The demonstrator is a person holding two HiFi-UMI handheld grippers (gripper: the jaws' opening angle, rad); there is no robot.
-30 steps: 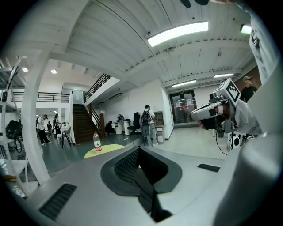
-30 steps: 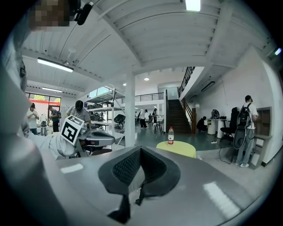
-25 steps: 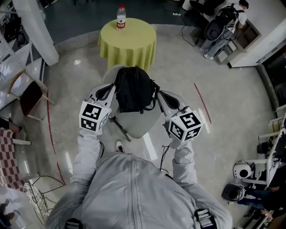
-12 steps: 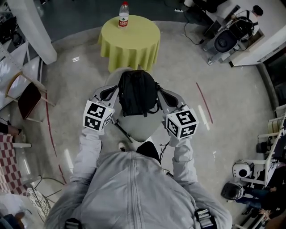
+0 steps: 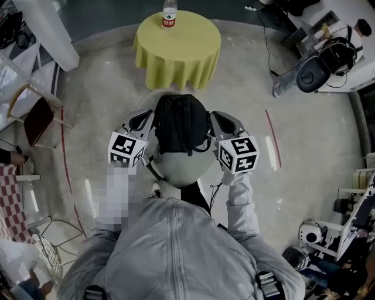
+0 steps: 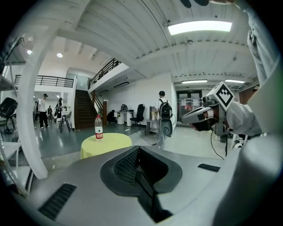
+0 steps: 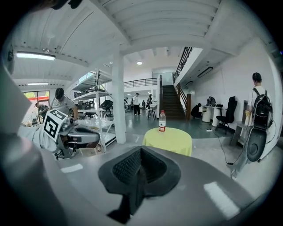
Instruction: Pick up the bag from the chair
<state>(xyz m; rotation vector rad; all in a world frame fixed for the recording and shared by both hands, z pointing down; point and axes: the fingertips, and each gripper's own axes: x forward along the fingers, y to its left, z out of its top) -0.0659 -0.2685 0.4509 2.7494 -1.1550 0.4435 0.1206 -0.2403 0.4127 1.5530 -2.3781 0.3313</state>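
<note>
On bag: both tools (shut tight)

Head view: above the person, facing steeply down.
Left gripper view: level along its jaws toward the yellow worktop; right gripper at its right.
Right gripper view: likewise; left gripper at its left.
Shared: yellow worktop and bottle, all three.

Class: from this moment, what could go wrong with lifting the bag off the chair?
The left hand-held gripper and right hand-held gripper flank the bag, jaws together on nothing; if pressed only from the sides, it may slip. Its straps hang by the chair and might snag.
</note>
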